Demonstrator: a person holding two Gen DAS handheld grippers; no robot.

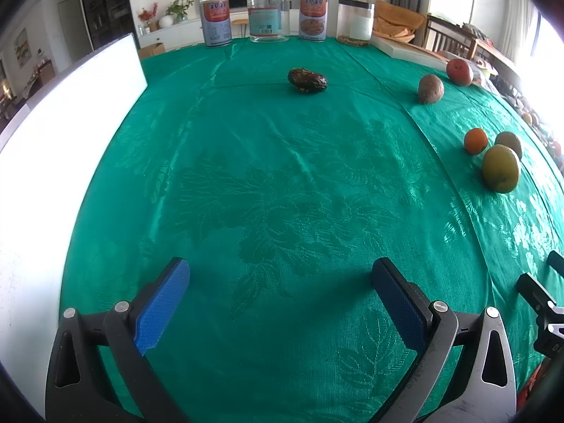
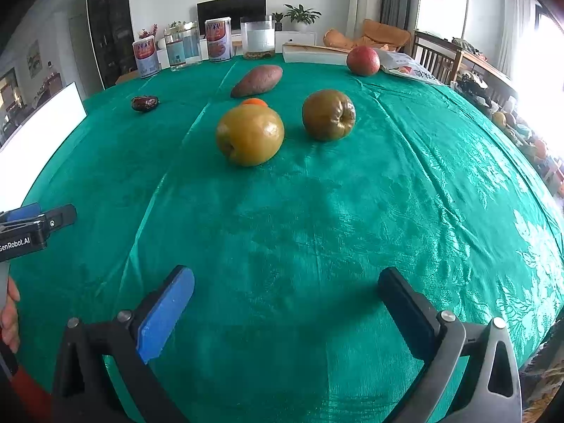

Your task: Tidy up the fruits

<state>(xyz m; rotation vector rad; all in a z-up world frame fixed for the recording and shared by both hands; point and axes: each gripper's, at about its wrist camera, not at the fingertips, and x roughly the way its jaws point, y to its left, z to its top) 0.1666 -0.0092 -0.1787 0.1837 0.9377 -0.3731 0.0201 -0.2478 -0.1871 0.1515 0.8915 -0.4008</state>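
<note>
Fruits: two green apples [image 2: 250,134], one red apple [image 2: 363,60], perhaps one date [image 2: 145,103].

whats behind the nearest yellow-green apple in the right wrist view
An orange fruit peeks over the yellow-green apple; only its top shows, the rest is covered. Farther back lies the sweet potato.

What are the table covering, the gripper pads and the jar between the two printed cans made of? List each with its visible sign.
Tablecloth: apparently woven satin-like fabric, glossy green; creases and a tone-on-tone floral weave show.
Left gripper pads: likely rubber or textured plastic, matte blue; a fine ribbed grid shows.
Jar: clear glass or plastic, I cannot tell which; see-through wall, gold-coloured lid, printed label.
</note>
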